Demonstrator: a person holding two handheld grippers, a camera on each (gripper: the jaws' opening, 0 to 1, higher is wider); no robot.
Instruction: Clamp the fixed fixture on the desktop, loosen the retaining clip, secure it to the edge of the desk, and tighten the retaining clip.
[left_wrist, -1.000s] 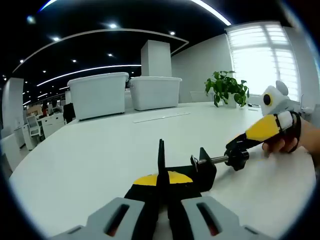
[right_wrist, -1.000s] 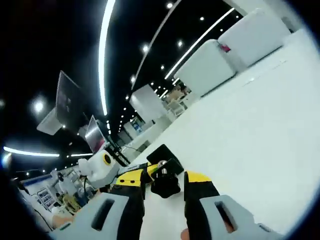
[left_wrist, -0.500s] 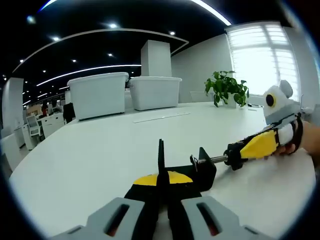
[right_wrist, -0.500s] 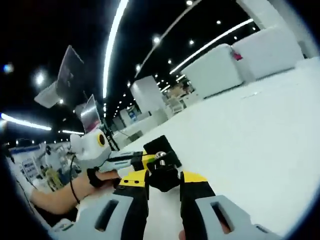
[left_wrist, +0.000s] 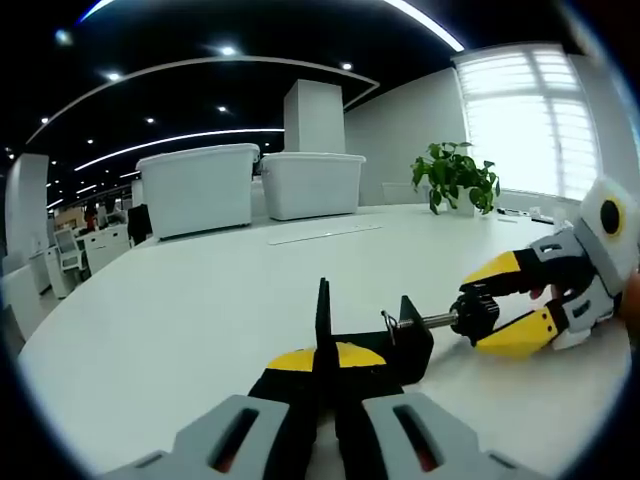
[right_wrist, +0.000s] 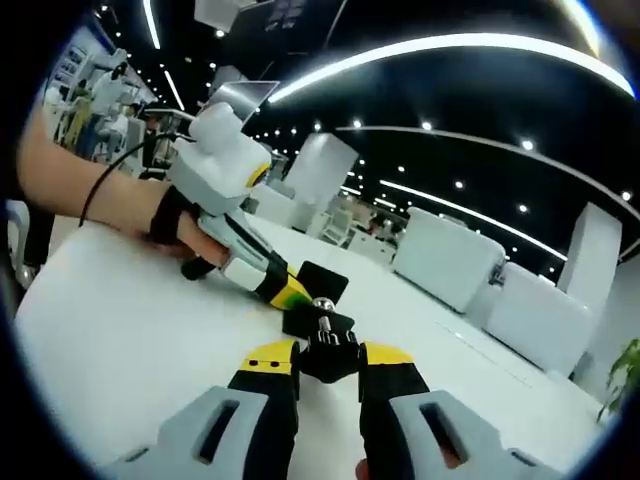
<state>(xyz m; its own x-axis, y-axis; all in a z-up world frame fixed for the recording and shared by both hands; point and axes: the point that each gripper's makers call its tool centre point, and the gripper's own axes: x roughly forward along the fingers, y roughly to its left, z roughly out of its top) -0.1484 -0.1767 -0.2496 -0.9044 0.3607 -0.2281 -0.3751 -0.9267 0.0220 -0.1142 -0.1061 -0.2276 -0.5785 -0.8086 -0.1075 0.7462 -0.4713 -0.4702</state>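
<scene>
White desk (left_wrist: 180, 330) in an open office; black clamp fixture (left_wrist: 365, 340) is being held at two ends near its edge.

Fixture body is being pinched by the closed left gripper (left_wrist: 325, 375); its screw is being pointed away toward the right gripper (left_wrist: 505, 300), whose narrow jaws are being closed around the knob (right_wrist: 330, 358). Screw axis is lying along the right gripper's (right_wrist: 328, 365) line, so a roll would be turning it. Knob contact is being partly hidden; desk edge cannot be located.
</scene>
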